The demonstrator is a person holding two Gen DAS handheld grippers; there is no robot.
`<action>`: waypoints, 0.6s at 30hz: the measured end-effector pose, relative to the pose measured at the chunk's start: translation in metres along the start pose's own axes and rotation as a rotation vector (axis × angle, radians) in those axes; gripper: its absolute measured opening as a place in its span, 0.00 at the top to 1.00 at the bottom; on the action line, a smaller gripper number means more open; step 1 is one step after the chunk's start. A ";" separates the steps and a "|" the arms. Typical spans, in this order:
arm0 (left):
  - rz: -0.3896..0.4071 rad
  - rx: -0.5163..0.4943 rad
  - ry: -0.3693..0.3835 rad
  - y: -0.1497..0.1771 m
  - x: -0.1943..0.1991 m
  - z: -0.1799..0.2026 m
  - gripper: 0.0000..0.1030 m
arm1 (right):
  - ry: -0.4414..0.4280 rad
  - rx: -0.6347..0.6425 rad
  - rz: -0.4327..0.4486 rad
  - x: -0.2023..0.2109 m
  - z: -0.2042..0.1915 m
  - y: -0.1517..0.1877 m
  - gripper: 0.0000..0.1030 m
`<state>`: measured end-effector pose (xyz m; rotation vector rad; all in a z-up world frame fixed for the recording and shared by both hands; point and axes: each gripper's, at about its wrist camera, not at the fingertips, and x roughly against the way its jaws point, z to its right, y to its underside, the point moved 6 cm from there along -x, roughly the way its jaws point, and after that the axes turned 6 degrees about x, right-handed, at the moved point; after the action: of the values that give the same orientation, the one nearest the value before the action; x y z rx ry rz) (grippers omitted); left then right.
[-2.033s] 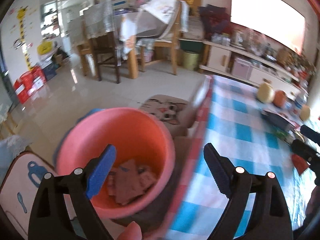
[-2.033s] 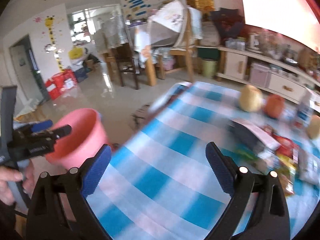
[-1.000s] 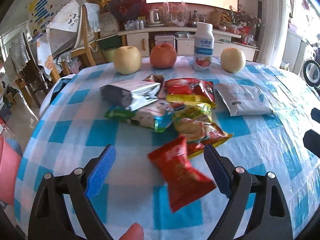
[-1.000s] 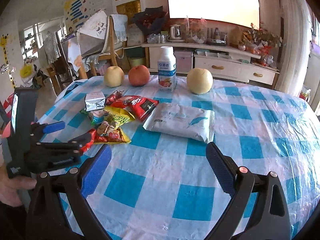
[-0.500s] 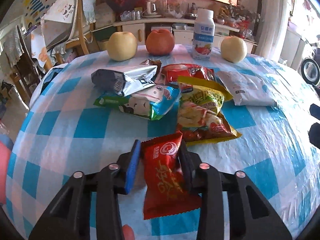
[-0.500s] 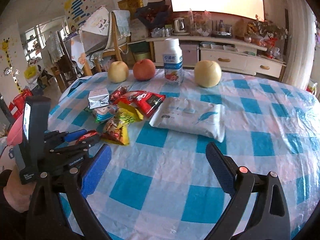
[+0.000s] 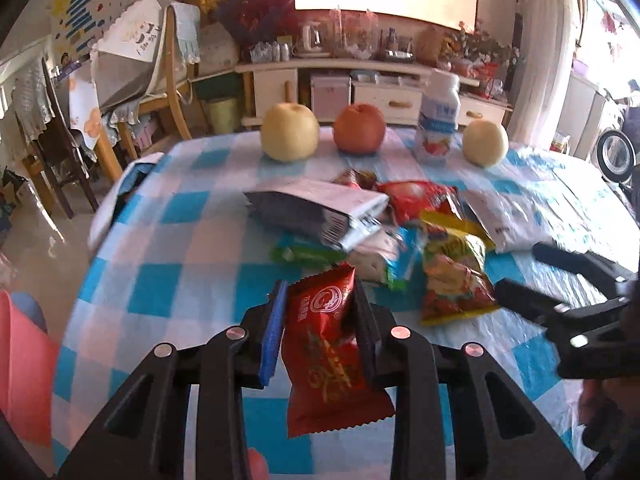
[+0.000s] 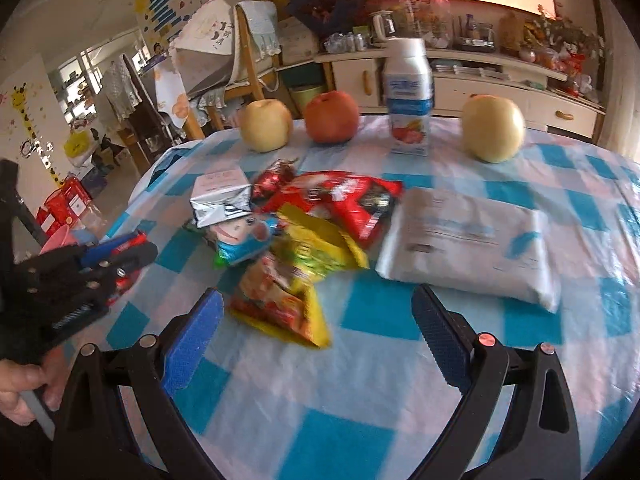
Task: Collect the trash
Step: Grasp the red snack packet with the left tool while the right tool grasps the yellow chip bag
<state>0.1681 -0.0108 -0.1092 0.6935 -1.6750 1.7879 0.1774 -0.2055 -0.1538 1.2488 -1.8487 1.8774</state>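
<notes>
Blur smears wrapper pile [image 7: 400, 232] beyond red packet [image 7: 328, 344]

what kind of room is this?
Most likely a lived-in home dining or living room: a table in a blue checked cloth with fruit and snack packets, wooden chairs draped with cloths, and a cluttered sideboard along the far wall.

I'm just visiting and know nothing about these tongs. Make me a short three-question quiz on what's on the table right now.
1. True or false: the left tongs grip a red snack packet.
2. How many round fruits stand by the milk bottle?
3. The right tongs are: A open and empty, B shut on the yellow packet, C holding an apple.

Key: 1 true; 2 three; 3 A.
</notes>
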 end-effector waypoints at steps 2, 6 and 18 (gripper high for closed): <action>0.001 0.030 0.000 -0.002 -0.001 -0.011 0.68 | 0.005 0.015 -0.017 -0.012 -0.009 -0.002 0.07; -0.018 0.071 -0.008 -0.003 -0.004 -0.025 0.68 | 0.015 0.024 -0.054 -0.031 -0.019 -0.001 0.07; -0.019 0.074 -0.001 -0.002 -0.005 -0.027 0.68 | 0.028 0.053 -0.095 -0.043 -0.015 -0.001 0.49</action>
<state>0.1735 0.0159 -0.1138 0.7396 -1.6045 1.8437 0.1980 -0.1746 -0.1806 1.2969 -1.7053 1.8943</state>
